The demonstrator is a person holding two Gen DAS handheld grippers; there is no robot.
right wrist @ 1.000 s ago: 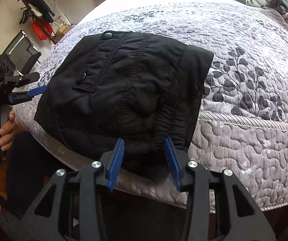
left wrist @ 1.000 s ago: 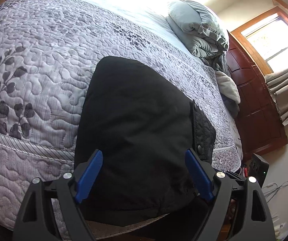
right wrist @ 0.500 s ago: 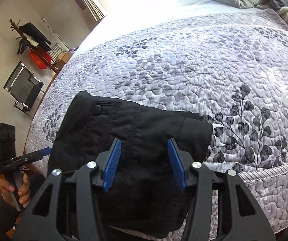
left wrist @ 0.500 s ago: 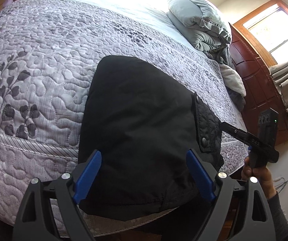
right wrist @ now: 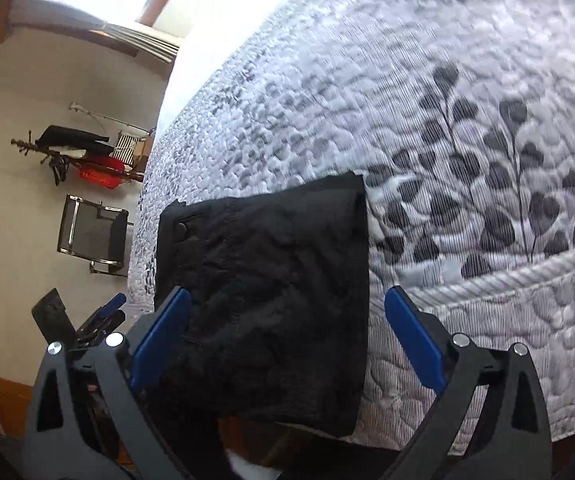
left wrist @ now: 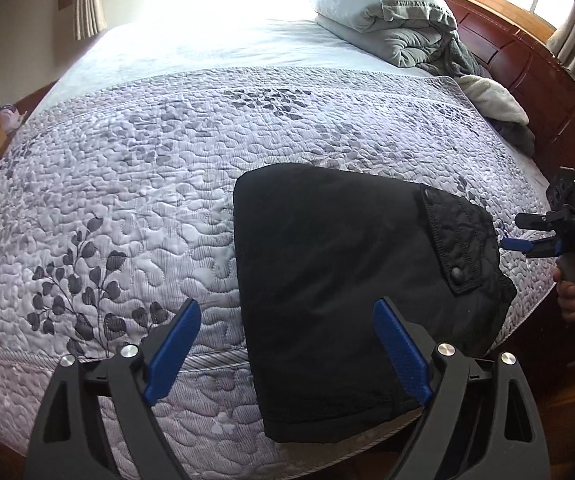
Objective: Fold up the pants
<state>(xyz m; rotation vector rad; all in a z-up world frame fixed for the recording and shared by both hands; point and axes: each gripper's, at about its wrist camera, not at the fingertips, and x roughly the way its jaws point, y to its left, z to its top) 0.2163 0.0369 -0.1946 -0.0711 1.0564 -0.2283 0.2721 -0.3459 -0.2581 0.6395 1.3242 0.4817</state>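
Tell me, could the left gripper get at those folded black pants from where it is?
Probably yes. The left gripper is open and empty, and the black pants lie flat on the quilt right ahead, with nothing between them.

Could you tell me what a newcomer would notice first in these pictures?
The folded black pants stand out, lying at the near edge of the pale quilted bedspread with its dark leaf print. Both the left gripper and the right gripper hover open before them, holding nothing.

Quilted bed (left wrist: pixel 135 184): folded black pants (left wrist: pixel 339 280) near edge; rumpled grey comforter (left wrist: pixel 383 16) at head.
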